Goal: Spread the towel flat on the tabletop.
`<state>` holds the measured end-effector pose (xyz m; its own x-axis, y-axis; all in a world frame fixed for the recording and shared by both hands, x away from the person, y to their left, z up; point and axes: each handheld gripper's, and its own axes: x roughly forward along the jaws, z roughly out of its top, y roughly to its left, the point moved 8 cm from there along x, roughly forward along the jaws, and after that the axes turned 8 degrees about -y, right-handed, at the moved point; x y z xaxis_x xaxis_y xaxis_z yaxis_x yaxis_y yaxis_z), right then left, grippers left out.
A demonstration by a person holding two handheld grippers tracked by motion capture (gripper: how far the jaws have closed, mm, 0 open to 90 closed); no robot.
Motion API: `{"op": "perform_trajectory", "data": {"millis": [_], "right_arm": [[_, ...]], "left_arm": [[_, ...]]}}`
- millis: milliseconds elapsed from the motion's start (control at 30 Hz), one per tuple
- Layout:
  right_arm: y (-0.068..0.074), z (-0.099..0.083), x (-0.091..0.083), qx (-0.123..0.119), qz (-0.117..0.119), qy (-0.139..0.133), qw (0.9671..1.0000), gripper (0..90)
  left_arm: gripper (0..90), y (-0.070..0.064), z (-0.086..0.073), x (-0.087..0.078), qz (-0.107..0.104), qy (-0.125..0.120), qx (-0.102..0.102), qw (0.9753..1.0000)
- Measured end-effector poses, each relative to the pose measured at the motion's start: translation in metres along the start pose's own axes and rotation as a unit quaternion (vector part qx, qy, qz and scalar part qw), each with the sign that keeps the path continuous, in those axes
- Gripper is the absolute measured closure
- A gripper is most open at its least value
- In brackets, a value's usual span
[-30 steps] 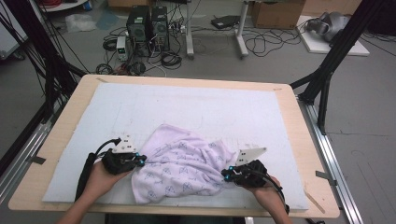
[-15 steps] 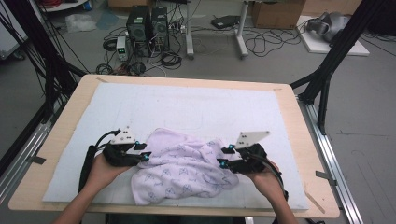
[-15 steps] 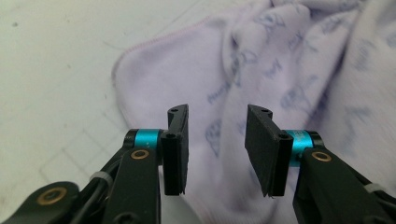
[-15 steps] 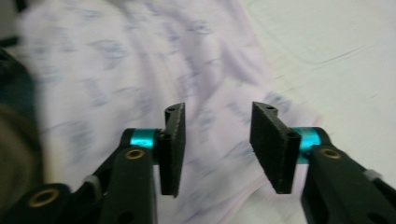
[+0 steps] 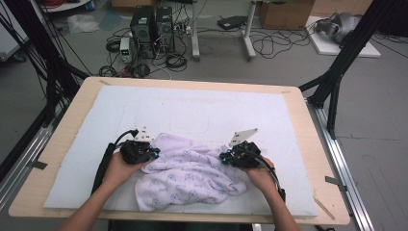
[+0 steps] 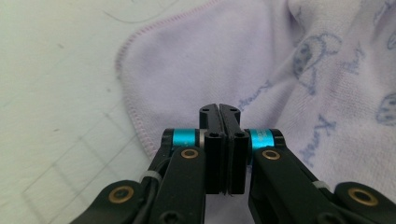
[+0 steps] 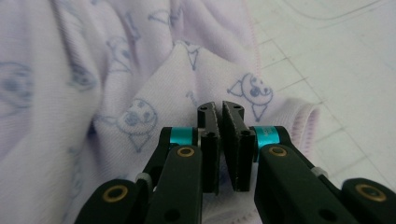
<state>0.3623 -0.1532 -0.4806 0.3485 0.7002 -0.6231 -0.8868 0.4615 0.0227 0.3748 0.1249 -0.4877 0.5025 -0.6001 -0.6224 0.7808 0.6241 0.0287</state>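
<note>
While both hand-held grippers look pressed together, cloth between them is unclear.

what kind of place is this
Probably a robotics lab or data-recording workshop: computer towers and loose cables on the floor behind a padded table framed by black rig struts.

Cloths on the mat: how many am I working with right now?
1. A single crumpled lilac cloth with a blue print lies on the near half of the white mat, between the left gripper and the right gripper. Its folds could hide something underneath.
</note>
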Motion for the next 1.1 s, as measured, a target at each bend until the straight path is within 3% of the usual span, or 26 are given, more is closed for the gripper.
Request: {"op": "perform_trajectory", "data": {"millis": [167, 300, 333, 400, 467, 500, 533, 567, 600, 633, 667, 700, 733, 767, 800, 833, 867, 900, 933, 967, 1000, 1033, 1067, 1100], "right_arm": [[0.011, -0.001, -0.025, -0.011, -0.009, -0.007, 0.9999, 85.7], [0.030, -0.013, -0.047, -0.016, -0.013, -0.012, 0.9997, 86.8], [0.040, -0.020, -0.053, -0.008, -0.003, -0.020, 0.9998, 86.8], [0.045, -0.025, -0.054, -0.004, 0.002, -0.020, 0.9998, 86.8], [0.059, -0.036, -0.051, -0.006, 0.021, -0.003, 0.9998, 86.5], [0.059, -0.036, -0.051, -0.006, 0.021, -0.003, 0.9998, 86.5], [0.063, -0.032, -0.052, -0.002, 0.037, 0.000, 0.9993, 84.4], [0.063, -0.032, -0.052, -0.002, 0.037, 0.000, 0.9993, 84.4], [0.064, -0.018, -0.058, -0.003, 0.045, -0.015, 0.9989, 78.1], [0.064, -0.018, -0.058, -0.003, 0.045, -0.015, 0.9989, 78.1], [0.062, 0.000, -0.066, -0.010, 0.042, -0.031, 0.9986, 72.5], [0.062, 0.000, -0.066, -0.010, 0.042, -0.031, 0.9986, 72.5], [0.054, 0.014, -0.069, -0.021, 0.025, -0.040, 0.9987, 69.1], [0.054, 0.014, -0.069, -0.021, 0.025, -0.040, 0.9987, 69.1], [0.041, 0.027, -0.066, -0.031, 0.005, -0.039, 0.9988, 64.4], [0.041, 0.027, -0.066, -0.031, 0.005, -0.039, 0.9988, 64.4], [0.029, 0.033, -0.057, -0.039, -0.006, -0.024, 0.9989, 61.0], [0.029, 0.033, -0.057, -0.039, -0.006, -0.024, 0.9989, 61.0], [0.007, 0.037, -0.041, -0.033, -0.022, -0.020, 0.9990, 55.1], [0.007, 0.037, -0.041, -0.033, -0.022, -0.020, 0.9990, 55.1], [-0.007, 0.032, -0.028, -0.020, -0.014, -0.008, 0.9997, 49.8], [-0.007, 0.032, -0.028, -0.020, -0.014, -0.008, 0.9997, 49.8], [-0.016, 0.021, -0.016, 0.004, -0.006, 0.016, 0.9998, 47.0], [-0.016, 0.021, -0.016, 0.004, -0.006, 0.016, 0.9998, 47.0]], "left_arm": [[88.5, 0.006, -0.004, -0.024, 0.013, -0.024, -0.007, 0.9996], [88.4, 0.002, -0.017, -0.042, 0.014, -0.034, -0.012, 0.9992], [88.4, -0.005, -0.024, -0.046, 0.002, -0.035, -0.014, 0.9993], [88.4, -0.010, -0.027, -0.047, -0.003, -0.035, -0.012, 0.9993], [86.0, -0.015, -0.027, -0.046, -0.012, -0.033, -0.006, 0.9994], [86.0, -0.016, -0.026, -0.045, -0.012, -0.032, -0.005, 0.9994], [72.9, -0.015, -0.024, -0.045, -0.011, -0.032, -0.004, 0.9994], [72.9, -0.013, -0.022, -0.044, -0.011, -0.035, -0.010, 0.9993], [64.2, -0.010, -0.018, -0.044, -0.010, -0.038, -0.016, 0.9991], [64.2, -0.008, -0.016, -0.044, -0.008, -0.041, -0.019, 0.9990], [57.6, -0.002, -0.011, -0.042, -0.002, -0.046, -0.025, 0.9986], [55.6, -0.002, -0.011, -0.042, -0.002, -0.046, -0.025, 0.9986], [53.9, 0.001, -0.009, -0.040, 0.001, -0.046, -0.029, 0.9985], [53.9, 0.004, -0.007, -0.037, 0.005, -0.046, -0.032, 0.9984], [52.7, 0.006, -0.005, -0.034, 0.007, -0.045, -0.034, 0.9984], [52.7, 0.008, -0.004, -0.031, 0.009, -0.041, -0.033, 0.9986], [52.1, 0.008, -0.004, -0.028, 0.011, -0.038, -0.035, 0.9986], [52.1, 0.009, -0.004, -0.024, 0.014, -0.032, -0.032, 0.9989], [52.1, 0.009, -0.008, -0.018, 0.018, -0.015, -0.027, 0.9994], [52.1, 0.009, -0.008, -0.018, 0.018, -0.015, -0.027, 0.9994], [52.3, 0.009, -0.013, -0.013, 0.017, -0.001, -0.027, 0.9995], [53.4, 0.009, -0.013, -0.013, 0.017, -0.001, -0.027, 0.9995], [54.7, 0.008, -0.016, -0.010, 0.015, 0.012, -0.024, 0.9995], [54.7, 0.008, -0.016, -0.010, 0.014, 0.008, -0.024, 0.9996]]}}
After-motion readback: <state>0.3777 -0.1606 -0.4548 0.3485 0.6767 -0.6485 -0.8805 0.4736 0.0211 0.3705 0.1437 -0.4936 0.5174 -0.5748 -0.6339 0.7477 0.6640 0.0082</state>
